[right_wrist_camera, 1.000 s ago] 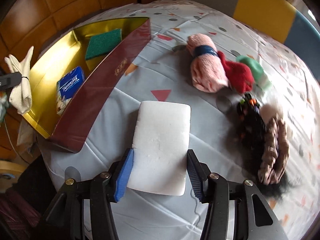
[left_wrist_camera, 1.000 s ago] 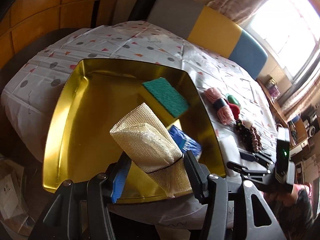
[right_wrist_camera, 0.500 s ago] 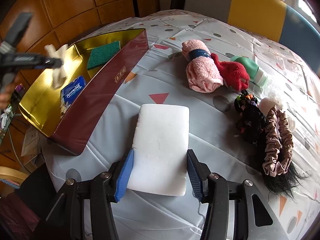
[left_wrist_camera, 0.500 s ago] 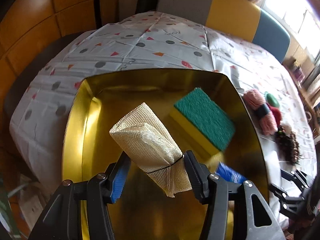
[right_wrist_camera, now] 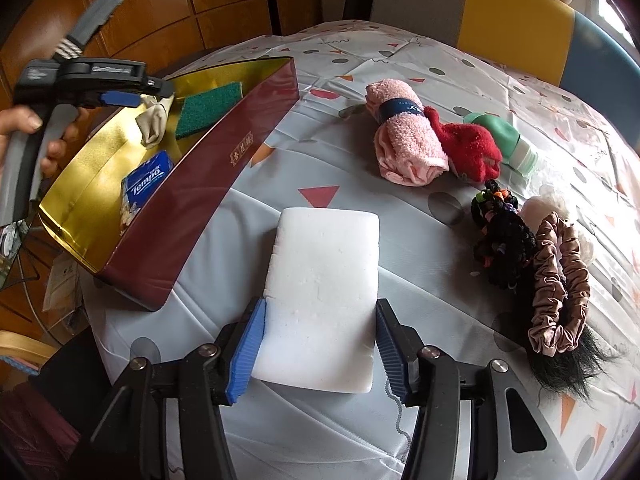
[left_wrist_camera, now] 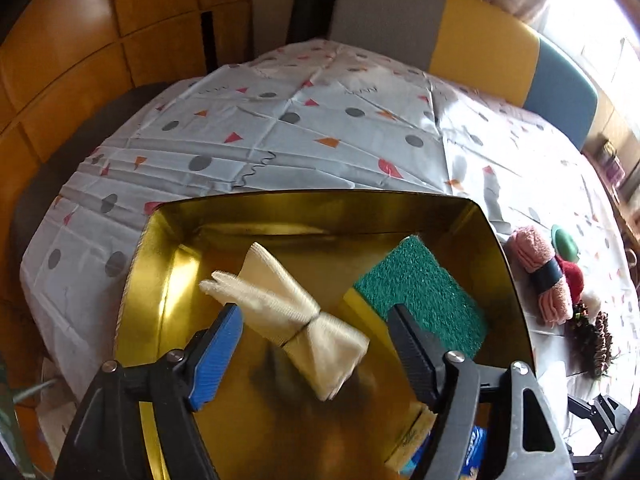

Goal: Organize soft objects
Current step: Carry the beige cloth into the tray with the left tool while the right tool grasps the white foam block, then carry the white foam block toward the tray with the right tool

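Note:
My left gripper [left_wrist_camera: 316, 344] is open over the gold tray [left_wrist_camera: 168, 272]. A cream mesh cloth tied with a band [left_wrist_camera: 296, 316] sits loose between the spread fingers, over the tray floor. It also shows in the right wrist view [right_wrist_camera: 154, 122], below the left gripper [right_wrist_camera: 120, 98]. A green and yellow sponge [left_wrist_camera: 420, 292] lies in the tray, and a blue tissue pack [right_wrist_camera: 146, 184] too. My right gripper [right_wrist_camera: 320, 352] is shut on a white sponge block [right_wrist_camera: 324, 288] that rests on the tablecloth.
The tray [right_wrist_camera: 80, 208] has a dark red outer wall [right_wrist_camera: 216, 184] and stands at the table's left edge. A rolled pink towel [right_wrist_camera: 408, 136], a red sock [right_wrist_camera: 472, 148], a green bottle [right_wrist_camera: 508, 140], black hair ties [right_wrist_camera: 504, 236] and a brown scrunchie [right_wrist_camera: 560, 284] lie on the right.
My left gripper has opened and let go of the cream cloth, which has dropped toward the tray floor. The right gripper has stayed on the white sponge.

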Demonstrator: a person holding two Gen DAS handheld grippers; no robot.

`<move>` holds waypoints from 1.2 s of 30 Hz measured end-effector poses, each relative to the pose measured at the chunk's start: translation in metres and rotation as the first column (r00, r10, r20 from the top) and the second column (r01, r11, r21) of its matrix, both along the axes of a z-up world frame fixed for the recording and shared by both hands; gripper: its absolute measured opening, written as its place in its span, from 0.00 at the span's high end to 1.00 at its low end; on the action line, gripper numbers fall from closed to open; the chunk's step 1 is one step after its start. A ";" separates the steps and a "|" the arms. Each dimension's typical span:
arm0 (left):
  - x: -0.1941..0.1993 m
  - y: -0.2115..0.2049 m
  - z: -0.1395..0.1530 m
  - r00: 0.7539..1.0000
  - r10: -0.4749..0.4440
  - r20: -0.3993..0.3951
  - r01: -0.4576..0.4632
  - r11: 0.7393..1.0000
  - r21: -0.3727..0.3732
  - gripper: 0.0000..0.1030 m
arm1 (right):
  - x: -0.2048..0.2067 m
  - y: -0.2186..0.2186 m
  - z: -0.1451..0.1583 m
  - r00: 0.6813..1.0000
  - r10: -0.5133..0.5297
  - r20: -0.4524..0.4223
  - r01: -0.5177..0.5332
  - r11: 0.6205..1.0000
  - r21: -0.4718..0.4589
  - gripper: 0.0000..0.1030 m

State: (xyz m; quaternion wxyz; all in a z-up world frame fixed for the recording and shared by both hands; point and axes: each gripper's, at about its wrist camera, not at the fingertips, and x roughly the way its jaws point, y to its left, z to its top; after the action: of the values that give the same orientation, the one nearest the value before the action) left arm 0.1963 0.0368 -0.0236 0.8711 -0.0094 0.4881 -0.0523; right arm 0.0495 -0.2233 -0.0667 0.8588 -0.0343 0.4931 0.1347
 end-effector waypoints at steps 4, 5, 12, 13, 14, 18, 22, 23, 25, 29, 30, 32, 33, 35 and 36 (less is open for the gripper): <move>-0.033 0.005 0.007 0.999 0.032 0.026 -0.031 0.999 -0.021 0.26 | 0.000 0.002 -0.001 1.000 -0.002 0.003 0.002 1.000 -0.011 0.47; -0.042 0.004 0.008 0.999 0.033 0.032 -0.032 0.999 -0.028 0.26 | 0.000 0.003 -0.001 1.000 -0.002 0.004 0.002 1.000 -0.015 0.46; -0.105 -0.008 0.018 0.990 0.030 0.135 -0.035 0.999 0.035 0.26 | 0.001 0.005 -0.005 1.000 -0.009 0.003 0.009 0.999 -0.032 0.45; -0.114 -0.011 0.022 0.987 0.029 0.157 -0.037 0.998 0.048 0.26 | 0.001 0.006 -0.005 1.000 -0.008 0.005 0.008 0.999 -0.038 0.45; -0.119 -0.012 0.025 0.984 0.030 0.173 -0.040 0.998 0.055 0.26 | 0.000 0.007 -0.005 1.000 -0.005 0.007 0.006 0.999 -0.046 0.45; -0.140 -0.016 0.037 0.972 0.039 0.234 -0.057 0.996 0.069 0.26 | -0.002 0.009 -0.005 1.000 0.002 0.024 0.000 0.998 -0.067 0.45; -0.155 -0.014 0.047 0.957 0.072 0.280 -0.094 0.994 0.064 0.26 | -0.004 0.009 -0.006 0.999 0.001 0.038 0.002 0.997 -0.073 0.45; -0.157 -0.013 0.048 0.956 0.078 0.282 -0.097 0.994 0.057 0.26 | -0.004 0.009 -0.006 0.999 0.000 0.042 0.003 0.997 -0.072 0.45; -0.159 -0.009 0.047 0.959 0.089 0.270 -0.105 0.993 0.044 0.26 | -0.005 0.010 -0.007 0.999 0.000 0.049 0.004 0.997 -0.072 0.45; -0.163 0.001 0.046 0.955 0.127 0.267 -0.137 0.990 0.017 0.26 | -0.007 0.010 -0.008 0.998 -0.002 0.067 0.006 0.997 -0.071 0.45; -0.164 0.003 0.046 0.954 0.132 0.268 -0.141 0.990 0.015 0.26 | -0.009 0.010 -0.008 0.997 -0.003 0.074 0.008 0.997 -0.074 0.45; -0.168 0.008 0.047 0.948 0.142 0.285 -0.151 0.988 0.012 0.26 | -0.010 0.011 -0.009 0.996 -0.011 0.084 0.018 0.997 -0.081 0.45; -0.170 0.008 0.048 0.945 0.144 0.293 -0.155 0.988 0.017 0.26 | -0.011 0.011 -0.009 0.996 -0.017 0.086 0.025 0.996 -0.083 0.45; -0.173 0.011 0.049 0.939 0.145 0.311 -0.161 0.987 0.024 0.26 | -0.013 0.013 -0.009 0.995 -0.037 0.092 0.045 0.995 -0.086 0.45; -0.175 0.013 0.050 0.937 0.147 0.318 -0.162 0.987 0.021 0.25 | -0.014 0.013 -0.009 0.994 -0.048 0.095 0.057 0.995 -0.087 0.45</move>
State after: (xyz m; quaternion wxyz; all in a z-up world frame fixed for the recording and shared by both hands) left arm 0.0218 0.0497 0.0261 0.9393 -0.0190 0.3416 0.0268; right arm 0.0358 -0.2103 -0.0754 0.8815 -0.0659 0.4591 0.0881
